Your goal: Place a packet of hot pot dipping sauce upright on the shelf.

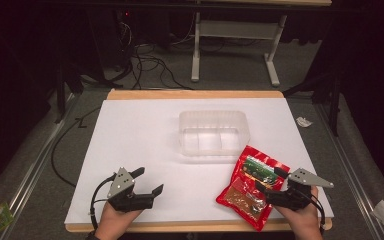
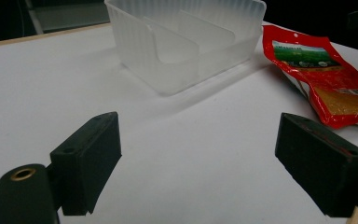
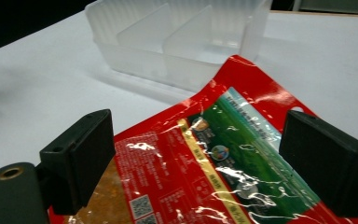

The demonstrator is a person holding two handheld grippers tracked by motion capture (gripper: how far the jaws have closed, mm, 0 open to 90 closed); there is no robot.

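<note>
While the red pouch (image 1: pixel 251 187) lies flat at 5 o'clock of the clear bin (image 1: pixel 213 132), right tool (image 1: pixel 275 186) straddles it wide open, gripping nothing; left tool (image 1: pixel 145 184) idles open, empty, on the worktop (image 1: pixel 130 135).

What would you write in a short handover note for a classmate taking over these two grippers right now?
Left gripper: open, holding nothing, over bare white table.
Right gripper: open, jaws either side of the red food packet, not closed on it.
Clear divided container: behind the packet, nothing in it.
Done: nothing moved into the container yet.
Left: probably grip the packet and put it in the container.
</note>
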